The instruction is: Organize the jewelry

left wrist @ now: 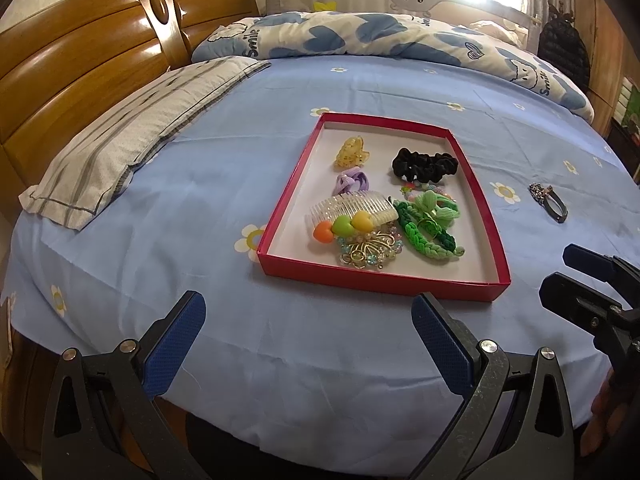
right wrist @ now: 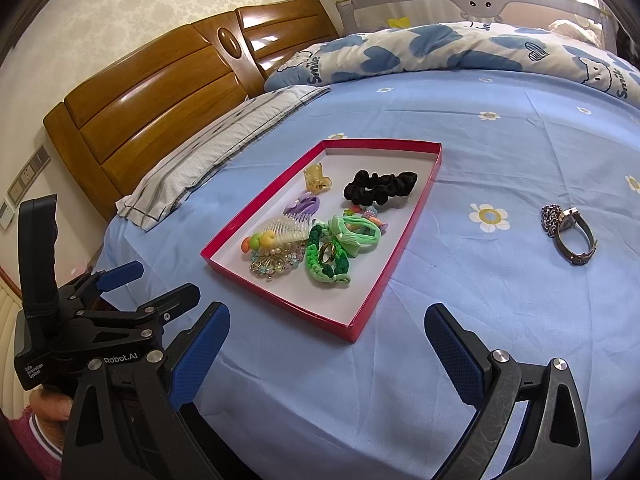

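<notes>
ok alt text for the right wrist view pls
A red tray of hair ties, clips and a comb sits on a blue bedsheet, with a bracelet lying outside it to the right. The right gripper hovers open in front.

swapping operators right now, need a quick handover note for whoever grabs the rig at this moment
Left hand-held gripper: open, empty, held over the blue sheet near the red tray's front edge.
Right hand-held gripper: open, empty, to the right of the left one, near the tray's corner.
In the tray: yellow claw clip, black scrunchie, purple clip, clear comb, gold brooch, green braided tie, light green ties.
Left to do: the bracelet lies on the sheet, outside the tray to its right. The right gripper looks closer to it.
</notes>
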